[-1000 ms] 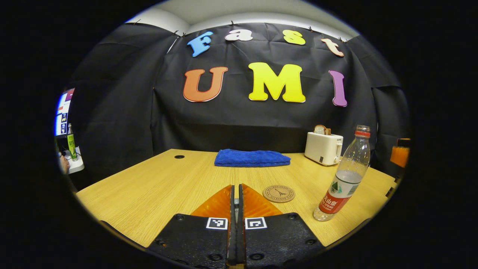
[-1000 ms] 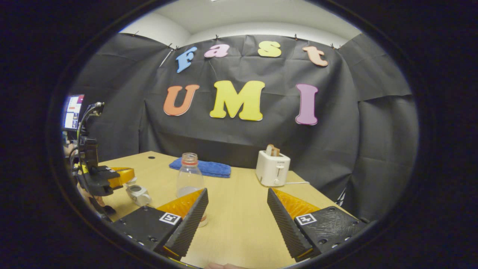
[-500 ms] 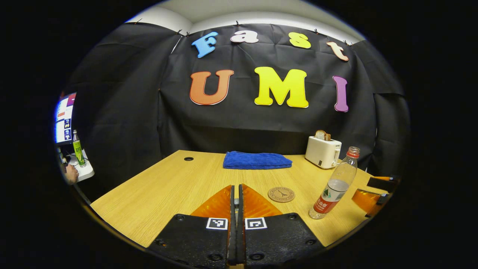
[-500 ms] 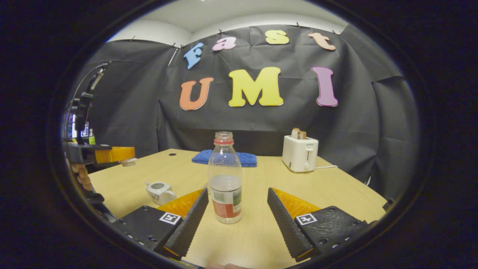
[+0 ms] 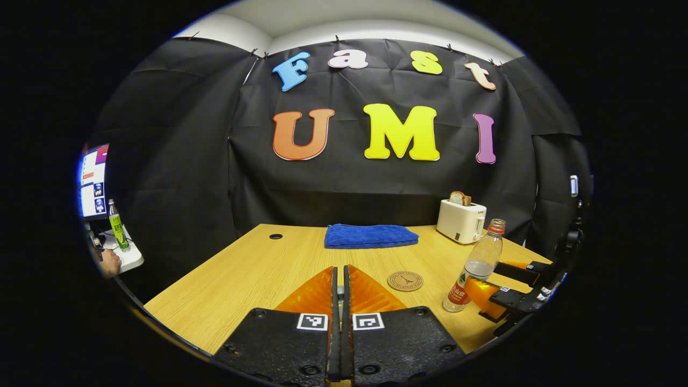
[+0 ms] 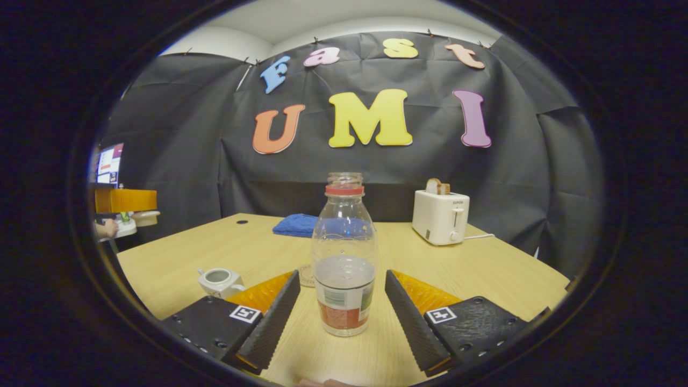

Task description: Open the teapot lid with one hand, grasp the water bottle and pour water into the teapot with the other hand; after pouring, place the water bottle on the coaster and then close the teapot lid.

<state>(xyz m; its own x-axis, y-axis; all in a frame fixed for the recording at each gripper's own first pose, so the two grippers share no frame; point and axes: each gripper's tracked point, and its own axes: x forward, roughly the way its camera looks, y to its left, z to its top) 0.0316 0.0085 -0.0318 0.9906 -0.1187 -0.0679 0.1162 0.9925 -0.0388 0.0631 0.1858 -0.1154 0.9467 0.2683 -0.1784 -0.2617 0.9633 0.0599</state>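
Note:
The clear water bottle [image 6: 344,269] stands uncapped and partly filled on the wooden table [image 6: 484,279]. It is between the fingers of my open right gripper [image 6: 341,278], which do not press on it. To its left sits the small white teapot [image 6: 217,282] with its mouth open. My left gripper [image 6: 126,200] hovers high at the far left, and the teapot lid [image 6: 146,217] hangs beneath its fingers. In the left gripper view, my left gripper [image 5: 338,279] is shut. The bottle [image 5: 475,269] and right gripper [image 5: 510,290] are at the right, and the round coaster [image 5: 405,281] lies left of the bottle.
A folded blue towel [image 5: 371,236] lies at the table's back edge. A white toaster [image 6: 441,217] with bread stands at the back right, its cord trailing right. Beyond the table's left side are a monitor [image 5: 94,180], a green bottle [image 5: 115,226] and a person's hand [image 5: 110,263].
My right gripper swung towards the bottle and closed in until the bottle stood between its open fingers. My left gripper rose and drew back to the left with the lid.

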